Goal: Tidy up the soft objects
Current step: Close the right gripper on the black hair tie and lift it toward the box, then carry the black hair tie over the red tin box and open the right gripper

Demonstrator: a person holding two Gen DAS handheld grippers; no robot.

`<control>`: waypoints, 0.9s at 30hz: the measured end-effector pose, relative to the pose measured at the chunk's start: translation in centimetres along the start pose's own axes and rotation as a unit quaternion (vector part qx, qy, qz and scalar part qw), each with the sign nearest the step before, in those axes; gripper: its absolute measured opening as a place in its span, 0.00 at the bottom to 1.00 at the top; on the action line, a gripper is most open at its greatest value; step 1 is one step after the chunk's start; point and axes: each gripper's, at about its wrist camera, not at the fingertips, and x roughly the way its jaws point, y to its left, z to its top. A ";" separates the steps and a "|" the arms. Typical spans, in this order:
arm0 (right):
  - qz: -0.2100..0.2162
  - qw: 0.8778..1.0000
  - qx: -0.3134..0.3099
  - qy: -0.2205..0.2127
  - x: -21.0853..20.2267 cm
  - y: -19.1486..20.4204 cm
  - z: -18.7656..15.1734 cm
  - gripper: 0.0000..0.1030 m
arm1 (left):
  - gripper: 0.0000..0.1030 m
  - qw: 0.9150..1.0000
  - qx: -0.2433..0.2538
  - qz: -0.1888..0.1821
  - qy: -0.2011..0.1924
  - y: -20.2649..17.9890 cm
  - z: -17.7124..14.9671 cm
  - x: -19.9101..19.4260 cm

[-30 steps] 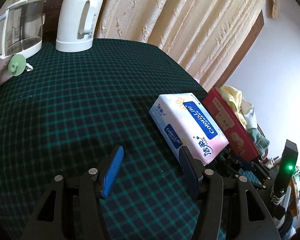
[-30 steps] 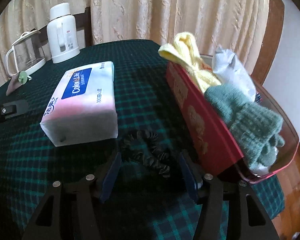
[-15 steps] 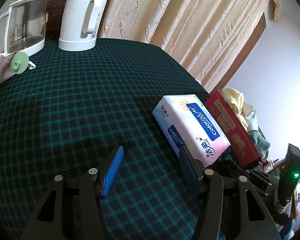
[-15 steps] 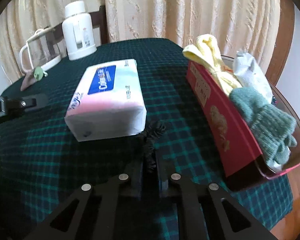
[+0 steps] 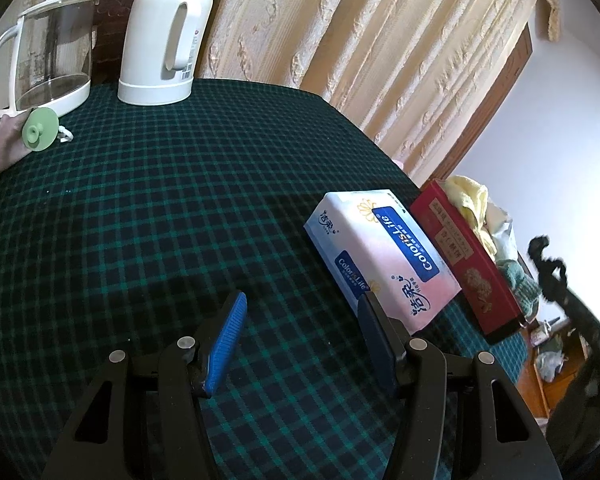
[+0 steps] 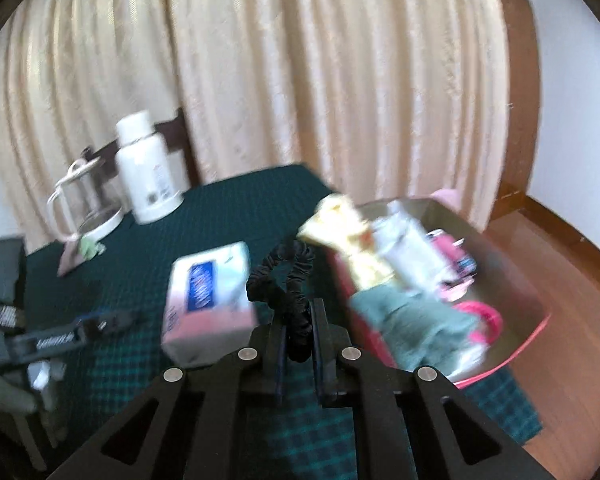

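My right gripper (image 6: 298,326) is shut on a black scrunchie (image 6: 284,280), which hangs in the air above the green plaid table (image 6: 228,216). The scrunchie (image 5: 548,266) also shows at the right edge of the left wrist view, raised beside the red box (image 5: 468,264). That red box (image 6: 512,352) holds a yellow cloth (image 6: 348,236), a green knitted glove (image 6: 416,320) and white and pink items. A tissue pack (image 5: 384,256) lies on the table left of the box. My left gripper (image 5: 300,330) stands open over bare cloth, just left of the pack.
A white kettle (image 5: 164,40) and a glass jug (image 5: 44,52) stand at the table's far edge, with a green suction cap (image 5: 40,130) on a pink cloth beside them. Curtains hang behind. The table edge and a wooden floor (image 6: 560,280) lie to the right.
My right gripper closed on the scrunchie and lifted it off the table, up toward the red box. The left gripper stayed where it was, open.
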 end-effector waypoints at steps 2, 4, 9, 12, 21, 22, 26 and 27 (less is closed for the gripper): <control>-0.023 1.000 0.016 -0.007 -0.1 -1.5 0.4 0.10 | 0.57 1.000 0.001 0.000 0.000 0.0 0.0 0.0; -0.042 0.998 0.041 -0.009 0.0 -3.3 0.8 0.10 | 0.57 1.000 0.002 0.001 -0.001 -0.1 0.0 -0.1; -0.086 0.993 0.079 -0.020 0.4 -6.7 1.5 0.10 | 0.57 1.000 0.004 0.003 -0.001 -0.2 0.1 -0.1; -0.107 0.990 0.091 -0.021 0.8 -7.9 1.6 0.14 | 0.57 1.000 0.005 0.004 0.000 -0.2 0.1 -0.1; -0.121 0.987 0.092 -0.052 -0.2 -7.6 1.2 0.70 | 0.57 1.000 0.011 0.011 -0.007 -0.4 0.3 -0.8; -0.112 0.988 0.090 -0.052 -0.3 -7.2 1.2 0.70 | 0.57 1.000 0.012 0.013 -0.008 -0.4 0.3 -1.0; -0.084 0.992 0.077 -0.056 -0.2 -5.5 1.1 0.70 | 0.57 1.000 0.012 0.021 -0.016 0.0 0.4 -2.0; -0.073 0.993 0.073 -0.055 -0.2 -4.8 1.1 0.70 | 0.57 0.999 0.011 0.024 -0.019 0.2 0.5 -2.3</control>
